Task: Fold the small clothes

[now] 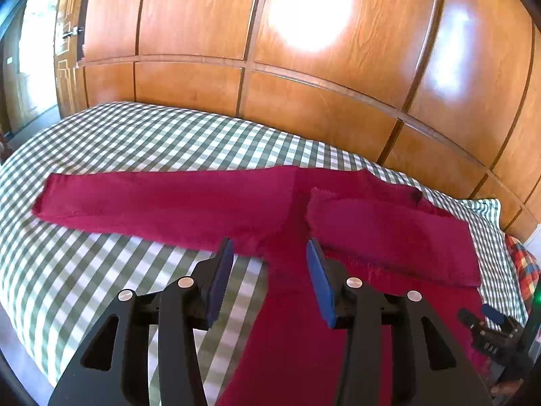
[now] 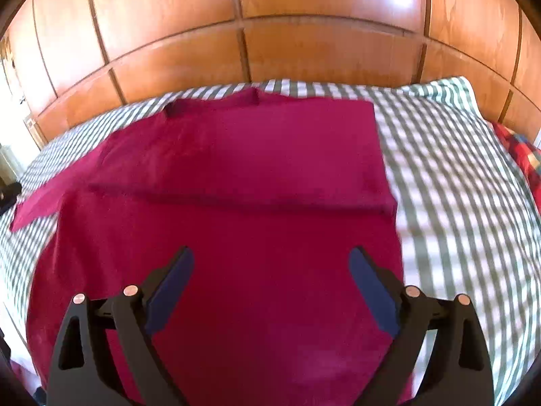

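A dark red top [image 1: 189, 203] lies flat on a bed with a green and white checked sheet [image 1: 84, 287]. It is a long-sleeved top. In the left wrist view, one sleeve [image 1: 135, 199] stretches out long and straight to the left across the sheet. The other sleeve [image 1: 392, 240] is folded in, so it lies on top of the body of the top.

The left gripper [image 1: 270, 250] hangs just above the red cloth, near where the long sleeve meets the body. Its two blue pads [image 1: 321, 287] are apart, about half open. There is nothing between them. It is hard to tell if the tips touch the cloth.

In the right wrist view, the red top [image 2: 236, 169] fills the middle of the bed. Its right side is folded in and makes a straight edge. The folded sleeve makes a soft ridge across the cloth. The right gripper [image 2: 270, 260] is over the lower part of the top. Its jaws are spread wide, and they hold nothing.

Behind the bed stands a shiny brown wooden wall of panels [image 1: 304, 84]. Bright light spots shine on it. At the far right edge of the bed lies a cloth with red, blue and yellow squares [image 2: 520, 155].
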{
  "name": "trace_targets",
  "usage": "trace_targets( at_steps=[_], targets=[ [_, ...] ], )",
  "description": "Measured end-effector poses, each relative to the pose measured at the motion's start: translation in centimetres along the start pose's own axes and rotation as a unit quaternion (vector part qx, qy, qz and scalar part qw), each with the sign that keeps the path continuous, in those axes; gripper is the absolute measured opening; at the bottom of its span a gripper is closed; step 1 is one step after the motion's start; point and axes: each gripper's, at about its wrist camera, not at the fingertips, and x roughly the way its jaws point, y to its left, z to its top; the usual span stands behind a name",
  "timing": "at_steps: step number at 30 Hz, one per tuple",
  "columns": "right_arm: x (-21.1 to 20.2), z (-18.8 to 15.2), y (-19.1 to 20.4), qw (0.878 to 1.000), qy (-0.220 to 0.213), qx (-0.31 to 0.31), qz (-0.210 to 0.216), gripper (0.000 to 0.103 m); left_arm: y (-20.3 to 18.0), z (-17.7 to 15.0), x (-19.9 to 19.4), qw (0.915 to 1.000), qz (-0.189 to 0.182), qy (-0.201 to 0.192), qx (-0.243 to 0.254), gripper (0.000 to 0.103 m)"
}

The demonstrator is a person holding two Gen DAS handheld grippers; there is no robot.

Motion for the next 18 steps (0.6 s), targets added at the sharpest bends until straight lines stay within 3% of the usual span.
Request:
trace_targets(
  at_steps=[5, 7, 18],
  targets=[
    [0.6, -3.8, 1.1, 0.999, 0.021, -0.026, -0.02, 0.099, 1.1, -1.5, -0.9, 0.9999, 0.005, 0.009, -0.005, 0.044],
    [0.3, -4.9, 1.3, 0.999, -0.005, -0.038, -0.026, 0.1, 1.7, -2.1, -1.0, 0.9998, 0.01, 0.013, -0.008, 0.044],
    [1.0, -5.1, 1.4, 0.999, -0.015, -0.035, -0.03, 0.101, 6.2, -4.2, -0.7, 0.9974, 0.041, 0.036, -0.048, 0.044]
  ],
)
